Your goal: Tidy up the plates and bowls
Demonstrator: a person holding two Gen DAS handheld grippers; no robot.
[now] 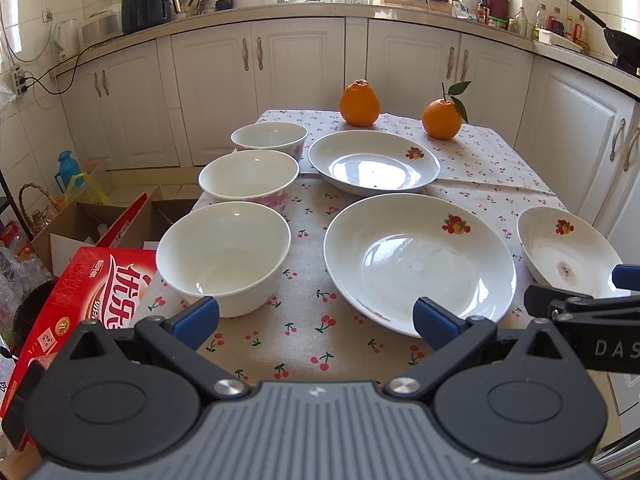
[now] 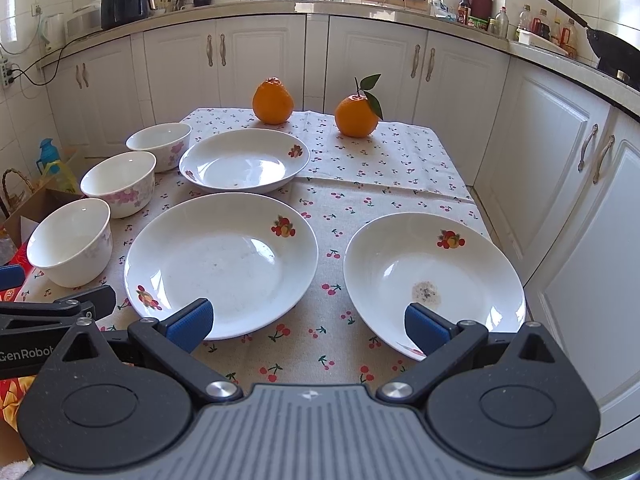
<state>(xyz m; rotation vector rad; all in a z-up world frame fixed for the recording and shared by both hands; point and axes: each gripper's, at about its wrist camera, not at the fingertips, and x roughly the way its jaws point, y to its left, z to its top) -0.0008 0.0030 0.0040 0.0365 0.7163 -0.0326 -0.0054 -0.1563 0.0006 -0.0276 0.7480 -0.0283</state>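
Both the left gripper [image 1: 316, 316] and right gripper [image 2: 309, 322] hang wide apart, holding nothing, over the near edge of the cherry-print tablecloth [image 2: 320, 344]. Three bowls [image 1: 224, 256] hug the left edge; three fruit-print plates [image 2: 222, 260] fill the middle and right, with bare cloth near two oranges [image 2: 273, 101]. Only the left view shows a red carton [image 1: 80, 304], seemingly touching the table.

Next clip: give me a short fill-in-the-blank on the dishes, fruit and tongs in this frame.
1. The number of bowls lined up along the table's left side is ___.
2. The number of plates on the tablecloth is ___.
3. At the far edge sit two ___.
4. Both the left tongs and the right tongs are ___, holding nothing.

Missing words: three; three; oranges; open
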